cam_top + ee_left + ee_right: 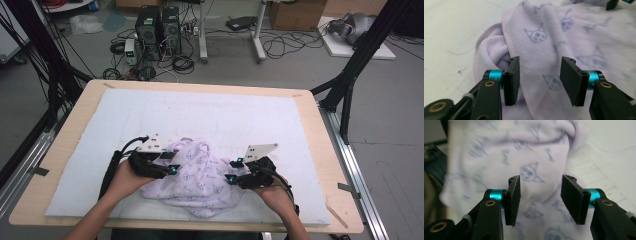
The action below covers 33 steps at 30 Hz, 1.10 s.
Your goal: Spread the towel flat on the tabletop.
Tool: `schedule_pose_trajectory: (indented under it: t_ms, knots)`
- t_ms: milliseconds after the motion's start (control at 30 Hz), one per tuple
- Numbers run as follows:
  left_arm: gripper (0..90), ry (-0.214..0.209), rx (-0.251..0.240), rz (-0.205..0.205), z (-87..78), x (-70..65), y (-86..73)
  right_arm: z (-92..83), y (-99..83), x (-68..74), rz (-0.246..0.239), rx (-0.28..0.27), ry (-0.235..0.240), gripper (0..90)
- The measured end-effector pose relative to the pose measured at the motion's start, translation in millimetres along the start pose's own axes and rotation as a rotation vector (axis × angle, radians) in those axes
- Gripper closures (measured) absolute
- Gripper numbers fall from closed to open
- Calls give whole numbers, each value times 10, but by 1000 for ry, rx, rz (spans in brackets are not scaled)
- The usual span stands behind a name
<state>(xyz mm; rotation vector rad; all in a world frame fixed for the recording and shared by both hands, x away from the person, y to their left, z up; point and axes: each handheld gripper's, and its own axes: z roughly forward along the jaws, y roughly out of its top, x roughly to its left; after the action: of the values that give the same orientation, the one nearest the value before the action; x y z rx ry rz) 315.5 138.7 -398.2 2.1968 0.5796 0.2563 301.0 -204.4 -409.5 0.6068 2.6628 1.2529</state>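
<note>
One garment (195, 177), lilac with a small printed figure, lies crumpled on the white mat (225, 115) near the person's edge of the table (320, 150). There are two grippers, one at each end of it. In the high view the left gripper (170, 162) sits at the cloth's left end and the right gripper (235, 171) at its right end, both pointing inward toward each other, so the cloth lies directly ahead of each one, between them. Its long axis runs left to right across the table, roughly along the line joining the two grippers, and neither hand is clearly nearer.

In the left gripper view the left gripper's jaws stand apart with a folded hem of the cloth (544, 50) just beyond and below the gap; the pads (512, 77) do not press on it. In the right gripper view the jaws are likewise apart over the cloth (529, 170), nothing pinched. That view is blurred, so whether the fabric there touches a pad is hard to say.

The next grip probably calls for each gripper to find a free edge rather than the bunched middle.
</note>
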Motion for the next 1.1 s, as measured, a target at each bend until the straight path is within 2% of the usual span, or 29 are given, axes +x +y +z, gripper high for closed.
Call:
schedule_pose_trajectory:
  t_ms: [33,67,100,133,167,200,233,267,300,333,367,400,433,467,500,533,600,633,667,767,800,900,1000,1067,1100]
  knots:
    - [504,3,15,-3,76,21,7,29,-28,-26,9,5,1,516]
    - [511,14,61,-14,202,67,-14,54,-64,-48,20,9,2,529]
    - [543,14,61,-14,202,67,-14,73,-105,-69,28,19,-4,544]
    - [626,8,92,-22,242,89,-28,87,-152,-85,38,32,-4,571]
    - [691,-8,130,-4,295,106,-54,106,-199,-97,46,42,1,596]
    - [758,-8,130,-4,295,106,-54,106,-199,-97,46,42,1,596]
    - [758,-16,136,15,300,97,-60,126,-244,-99,57,47,14,634]
    - [842,-13,130,19,296,80,-63,146,-296,-85,59,33,45,723]
    - [852,-12,130,29,274,71,-61,138,-296,-79,48,32,61,784]
    - [857,2,108,26,201,73,-72,131,-290,-71,40,31,69,819]
    - [859,2,108,26,201,73,-72,126,-282,-65,36,35,69,835]
    - [861,16,97,21,147,80,-82,115,-271,-60,28,42,61,843]
    - [861,42,63,7,6,87,-122,85,-249,-52,16,39,50,847]
    - [862,42,63,7,6,87,-122,60,-233,-44,11,33,40,849]
    - [862,70,37,-1,-172,88,-185,17,-210,-35,4,22,26,849]
    - [863,70,37,-1,-172,88,-185,-33,-185,-25,1,5,14,849]
    - [863,101,15,-5,-457,40,-324,-119,-144,-8,-6,-18,7,849]
    - [863,101,15,-5,-457,40,-324,-119,-144,-8,-6,-18,7,849]
    - [863,104,8,-12,-540,7,-379,-203,-104,44,-18,-29,8,850]
    - [863,113,3,-3,-729,-146,-558,-228,-96,112,-33,-28,16,851]
    - [863,105,3,-9,-779,-218,-646,-218,-131,211,-46,-22,35,852]
    - [863,80,16,-23,-835,-366,-848,-177,-204,348,-61,1,63,851]
    - [860,55,44,-10,-816,-436,-935,-163,-214,411,-72,7,85,849]
    - [763,52,42,6,-802,-440,-909,-221,-139,428,-88,-9,74,809]
    - [698,53,17,-6,-793,-392,-823,-256,-98,406,-85,-28,68,792]
